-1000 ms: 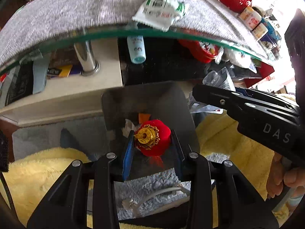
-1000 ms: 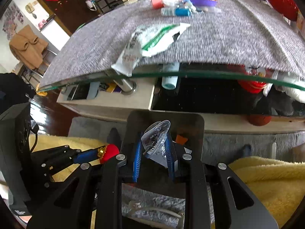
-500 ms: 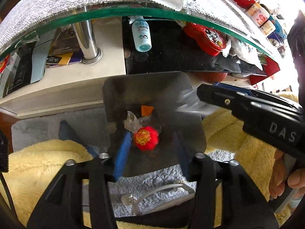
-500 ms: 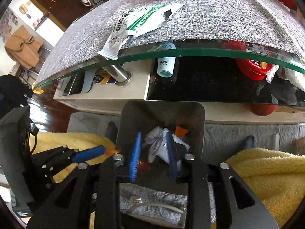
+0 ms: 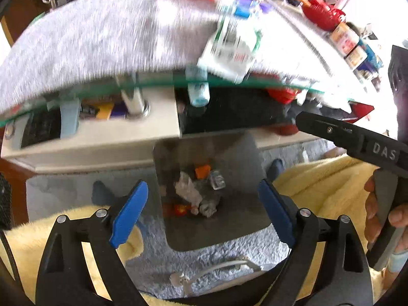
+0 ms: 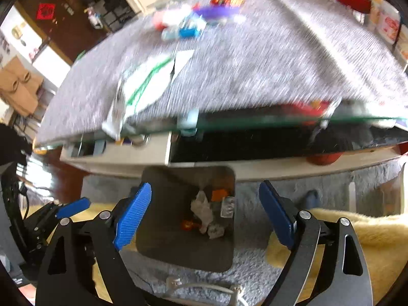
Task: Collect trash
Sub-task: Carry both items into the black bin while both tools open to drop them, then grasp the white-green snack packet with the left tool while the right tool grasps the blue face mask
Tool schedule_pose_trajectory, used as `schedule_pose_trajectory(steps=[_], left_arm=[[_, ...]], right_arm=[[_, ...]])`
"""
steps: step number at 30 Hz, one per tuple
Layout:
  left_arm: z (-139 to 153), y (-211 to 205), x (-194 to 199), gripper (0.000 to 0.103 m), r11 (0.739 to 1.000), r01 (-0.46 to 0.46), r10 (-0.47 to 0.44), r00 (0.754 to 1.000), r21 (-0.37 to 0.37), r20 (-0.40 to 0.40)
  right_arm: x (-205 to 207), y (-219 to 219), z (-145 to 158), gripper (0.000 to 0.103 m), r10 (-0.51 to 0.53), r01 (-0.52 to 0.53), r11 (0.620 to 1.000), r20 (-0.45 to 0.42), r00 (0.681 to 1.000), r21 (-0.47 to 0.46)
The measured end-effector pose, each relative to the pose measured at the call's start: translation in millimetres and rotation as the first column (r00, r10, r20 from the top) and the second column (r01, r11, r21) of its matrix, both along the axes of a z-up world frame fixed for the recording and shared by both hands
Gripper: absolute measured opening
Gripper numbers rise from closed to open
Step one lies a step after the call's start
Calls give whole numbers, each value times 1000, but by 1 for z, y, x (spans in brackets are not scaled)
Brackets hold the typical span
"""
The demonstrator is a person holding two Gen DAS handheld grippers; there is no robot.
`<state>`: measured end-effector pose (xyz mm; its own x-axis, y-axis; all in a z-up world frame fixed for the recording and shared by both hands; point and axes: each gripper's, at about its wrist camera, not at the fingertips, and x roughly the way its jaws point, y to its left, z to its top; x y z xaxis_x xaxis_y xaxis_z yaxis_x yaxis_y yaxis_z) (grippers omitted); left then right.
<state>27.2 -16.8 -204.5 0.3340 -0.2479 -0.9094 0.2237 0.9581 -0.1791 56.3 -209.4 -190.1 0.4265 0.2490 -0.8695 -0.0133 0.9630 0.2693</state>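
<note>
In the left wrist view, the left gripper [image 5: 201, 209] has its blue fingers [image 5: 128, 213] spread wide with nothing between them, poised above a dark square trash bin [image 5: 244, 153] that stands on a grey rug [image 5: 229, 252]. Inside the bin lie crumpled clear wrappers [image 5: 188, 191], an orange scrap [image 5: 202, 171] and a small red item [image 5: 178, 209]. To the right, the right gripper [image 5: 357, 140] reaches in from the side, held by a hand [image 5: 382, 209]; from here its fingers cannot be judged. Above, a grey cloth covers the glass tabletop [image 5: 102, 38], and a white-and-green wrapper [image 5: 229, 51] hangs over its near edge, blurred. In the right wrist view, the right gripper [image 6: 204, 214] also has its blue fingers [image 6: 132, 216] spread apart and holding nothing, above the same trash bin [image 6: 163, 229], where the wrappers [image 6: 204, 211], orange scrap [image 6: 219, 194] and red item [image 6: 187, 225] rest at the bottom. A fingertip of the left gripper [image 6: 72, 207] shows at the left. The white-and-green wrapper [image 6: 142, 86] lies on the tabletop [image 6: 280, 63], near its front edge.
</note>
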Motion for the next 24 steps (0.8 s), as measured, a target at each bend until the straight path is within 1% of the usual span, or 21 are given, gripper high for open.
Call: schedule_pose_trajectory(steps=[4,7,11,16,20,22,23,24], left_arm=[[23,-11,17,85,1000,25,-25,998,-6,52],[35,-22,37,85,999,39,-39,996,0,85],[45,-36,62,85,998,58,-57,991,-13,119],[46,-54,91,85,997,79,-78,989,-4,124],[36,-62,110,84,995,94,-95,990,15,109],[32,-63,115,75,995,96,-97,990,17,100],[29,-64,117,66,995,97,-99,991,21,92],[27,-63,120,60,995,95,-97,992,25,85]], right_arm=[[15,-13,22,87,-24,25,1000,54,998,-16],[29,-22,31,87,-38,41,999,74,997,-35],[49,-29,37,87,-47,51,998,87,995,-44],[78,-30,43,87,-46,51,998,101,994,-45],[98,-25,46,87,-36,40,999,113,993,-31],[110,-20,47,87,-22,26,999,119,993,-26],[116,-17,47,87,-14,17,1000,122,992,-22],[120,-14,47,86,-6,9,1000,124,992,-20]])
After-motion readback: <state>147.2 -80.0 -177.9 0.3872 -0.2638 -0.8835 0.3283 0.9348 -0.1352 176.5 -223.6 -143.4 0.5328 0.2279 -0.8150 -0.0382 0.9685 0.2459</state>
